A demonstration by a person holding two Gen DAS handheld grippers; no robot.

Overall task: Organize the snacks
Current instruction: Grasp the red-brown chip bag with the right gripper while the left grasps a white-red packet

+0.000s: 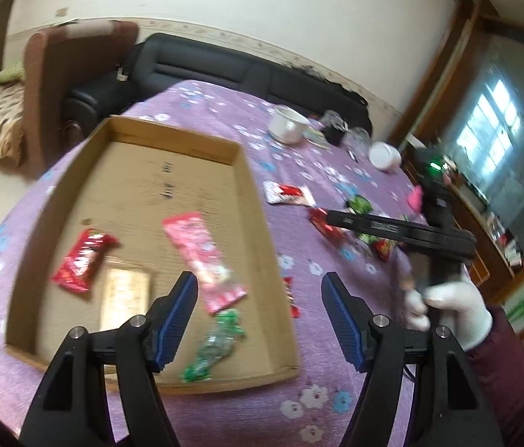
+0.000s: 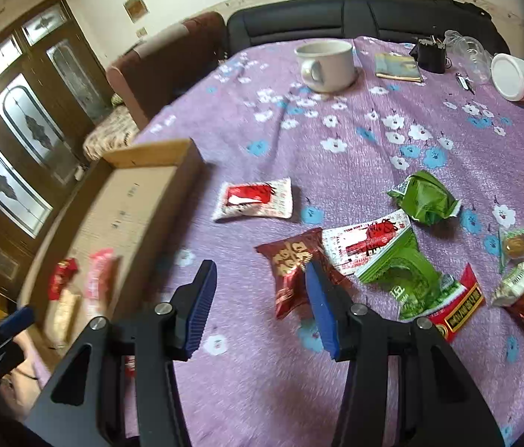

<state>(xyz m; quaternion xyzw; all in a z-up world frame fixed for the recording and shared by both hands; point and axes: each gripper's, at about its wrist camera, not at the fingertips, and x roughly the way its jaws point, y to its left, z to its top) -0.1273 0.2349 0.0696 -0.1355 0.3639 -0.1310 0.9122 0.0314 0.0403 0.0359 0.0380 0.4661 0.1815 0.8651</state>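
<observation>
A shallow cardboard tray [image 1: 254, 201] lies on the purple flowered tablecloth. It holds a red packet [image 1: 81, 260], a beige packet [image 1: 126, 298], a pink packet [image 1: 202, 257] and a green-and-clear packet [image 1: 213, 346]. My left gripper [image 1: 260, 316] is open and empty above the tray's near right corner. My right gripper [image 2: 260, 307] is open and empty above the cloth; a dark red packet [image 2: 293, 268] lies just beyond its right finger. Right of the tray lie a white-and-red packet [image 2: 254, 199], green packets [image 2: 425, 197] and several more snacks. The tray's edge [image 2: 187, 171] shows at the left of the right wrist view.
A white mug [image 2: 327, 61], a booklet [image 2: 398, 67], a black box [image 2: 431, 56], clear cups and a white lidded tub [image 2: 513, 78] stand at the table's far side. A black sofa [image 2: 355, 18] and a brown armchair [image 1: 72, 85] are beyond the table.
</observation>
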